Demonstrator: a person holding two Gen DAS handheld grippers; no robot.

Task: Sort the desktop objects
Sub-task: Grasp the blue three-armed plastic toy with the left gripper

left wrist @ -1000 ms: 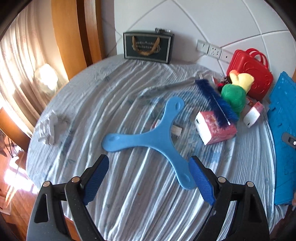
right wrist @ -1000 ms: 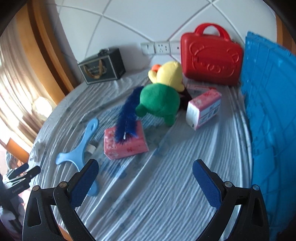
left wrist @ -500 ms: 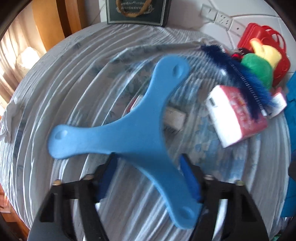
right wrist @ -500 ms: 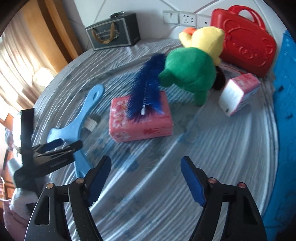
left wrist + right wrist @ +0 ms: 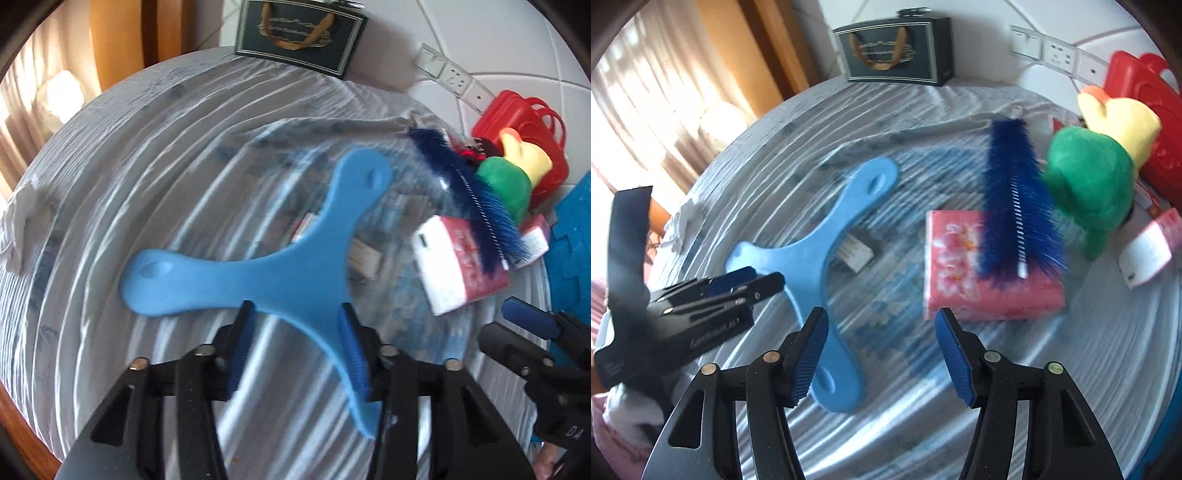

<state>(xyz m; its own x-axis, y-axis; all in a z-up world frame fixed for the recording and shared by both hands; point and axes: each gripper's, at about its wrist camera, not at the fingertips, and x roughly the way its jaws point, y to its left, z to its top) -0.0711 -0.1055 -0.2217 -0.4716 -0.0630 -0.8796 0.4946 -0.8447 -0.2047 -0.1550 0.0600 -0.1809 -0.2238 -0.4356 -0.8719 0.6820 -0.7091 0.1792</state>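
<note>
A round table draped in a rumpled, pale blue-grey striped cloth fills both views, with a white panelled wall behind. Largest on it is the flat, light blue, three-armed plastic boomerang, lying near the middle; then the pink floral tissue pack with a dark blue bristle bottle brush resting across it, just beside a green and yellow plush toy. The left gripper has just been closing and stands about half open, its jaws straddling the boomerang's nearest arm; whether the pads already press on it I cannot tell. The right gripper has also been closing, is likewise half open and holds nothing, hanging above bare cloth between boomerang and tissue pack. The risks look plain: the thin boomerang may slip or swing from an off-centre pinch, the jaws may snag the loose cloth, and the two grippers, close together, may collide.
</note>
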